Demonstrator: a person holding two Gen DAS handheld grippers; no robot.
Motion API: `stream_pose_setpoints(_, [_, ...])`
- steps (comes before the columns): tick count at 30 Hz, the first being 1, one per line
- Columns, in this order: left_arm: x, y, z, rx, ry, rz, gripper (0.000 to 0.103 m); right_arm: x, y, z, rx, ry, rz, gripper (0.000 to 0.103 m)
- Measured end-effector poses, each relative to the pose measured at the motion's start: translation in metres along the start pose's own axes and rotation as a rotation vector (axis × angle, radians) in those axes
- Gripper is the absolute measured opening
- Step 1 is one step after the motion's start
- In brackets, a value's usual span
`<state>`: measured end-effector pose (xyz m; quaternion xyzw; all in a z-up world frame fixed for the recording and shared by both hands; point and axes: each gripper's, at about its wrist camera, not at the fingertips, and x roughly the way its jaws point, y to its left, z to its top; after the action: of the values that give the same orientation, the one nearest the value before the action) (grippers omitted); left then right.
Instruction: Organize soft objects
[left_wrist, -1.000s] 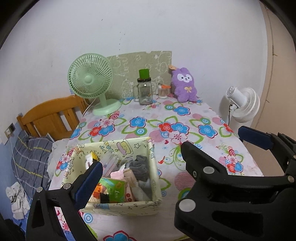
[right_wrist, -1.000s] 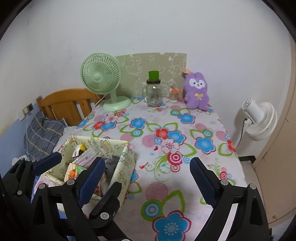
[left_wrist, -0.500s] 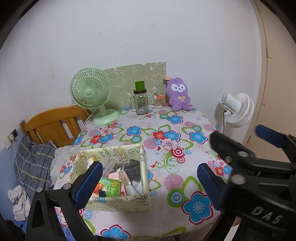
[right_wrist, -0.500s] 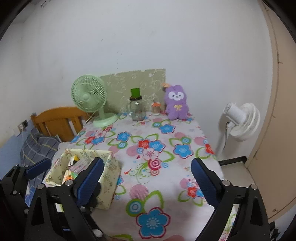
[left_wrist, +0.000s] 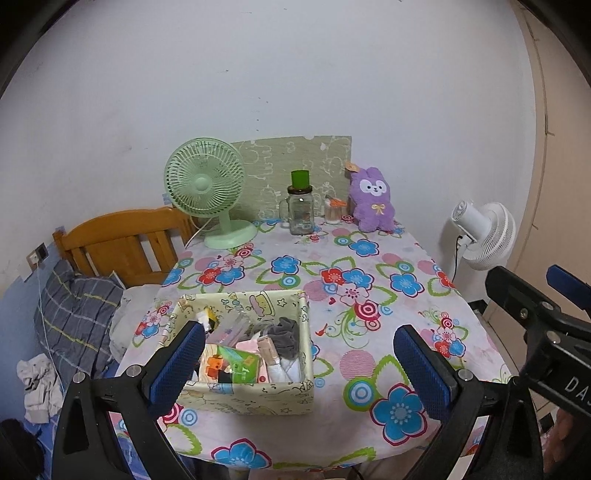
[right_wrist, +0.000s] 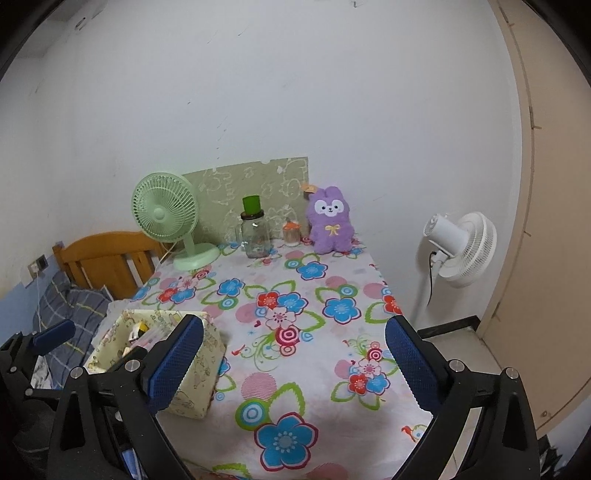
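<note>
1. Left gripper (left_wrist: 299, 363) jaws spread wide, empty; the storage box (left_wrist: 258, 391) of soft items sits just beyond its left finger
2. Right gripper (right_wrist: 293, 363) jaws wide apart, empty; purple plush (right_wrist: 330, 225) far ahead between them

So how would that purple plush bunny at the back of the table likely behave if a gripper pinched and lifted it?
The purple plush bunny looks fluffy, so it would probably squash under the pads and feel light. It stands upright near the wall, beside a small jar; a push would likely topple it, not slide it.
</note>
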<state>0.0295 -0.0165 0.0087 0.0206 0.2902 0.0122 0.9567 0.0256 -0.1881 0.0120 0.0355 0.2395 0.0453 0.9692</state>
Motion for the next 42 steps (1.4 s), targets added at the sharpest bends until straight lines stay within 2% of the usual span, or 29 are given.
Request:
stream_pose_setpoints(16, [-0.007,0.013,0.004,-0.044,-0.036,0.021,0.103,-0.002,0.004,0.004,-0.017,-0.019,0.01,0.101])
stream_pose_setpoints(42, [-0.007,0.015,0.004,-0.051,-0.038,0.029,0.103,-0.002,0.006,0.006,-0.024,-0.025,0.004,0.101])
